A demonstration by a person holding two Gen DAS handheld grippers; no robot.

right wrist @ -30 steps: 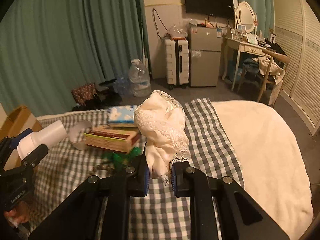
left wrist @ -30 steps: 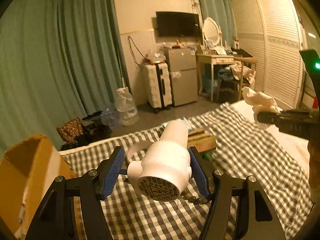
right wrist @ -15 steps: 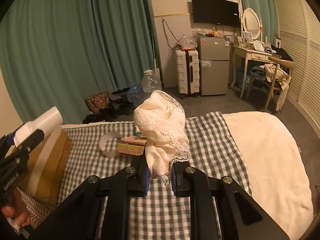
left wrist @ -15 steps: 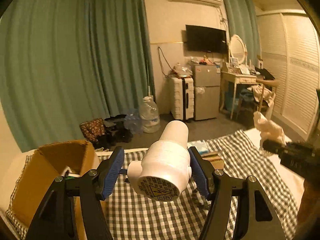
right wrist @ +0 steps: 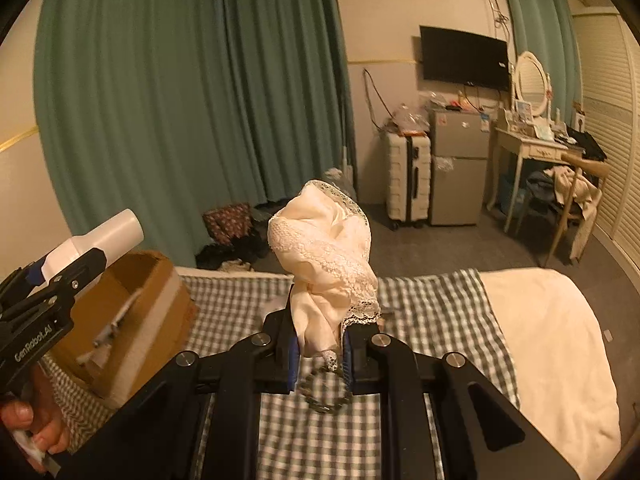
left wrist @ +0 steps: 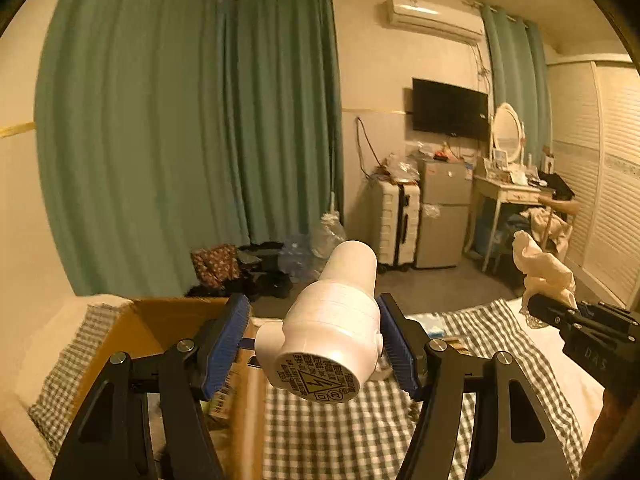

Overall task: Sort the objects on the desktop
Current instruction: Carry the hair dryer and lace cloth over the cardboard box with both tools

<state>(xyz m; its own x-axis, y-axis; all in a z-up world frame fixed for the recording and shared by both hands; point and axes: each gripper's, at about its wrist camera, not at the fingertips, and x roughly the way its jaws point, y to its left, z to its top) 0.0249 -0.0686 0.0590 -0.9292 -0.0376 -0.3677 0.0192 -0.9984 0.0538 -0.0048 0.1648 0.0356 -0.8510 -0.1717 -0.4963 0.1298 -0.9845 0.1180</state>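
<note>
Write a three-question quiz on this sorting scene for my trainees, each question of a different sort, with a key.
1. True or false: the left gripper is empty.
2. What does the right gripper hold? A) book B) lace-trimmed cream cloth C) bottle
3. Fill in: the open cardboard box sits on the ____ cover.

Key: 1 false, it grips a white hair dryer; 2 B; 3 checked.

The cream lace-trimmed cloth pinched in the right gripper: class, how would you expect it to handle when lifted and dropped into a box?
The cream lace-trimmed cloth is probably floppy: it bunches in soft folds above the right gripper. It likely weighs little, since a narrow pinch holds it. Its open lace edge may snag on the gripper on release.
</note>
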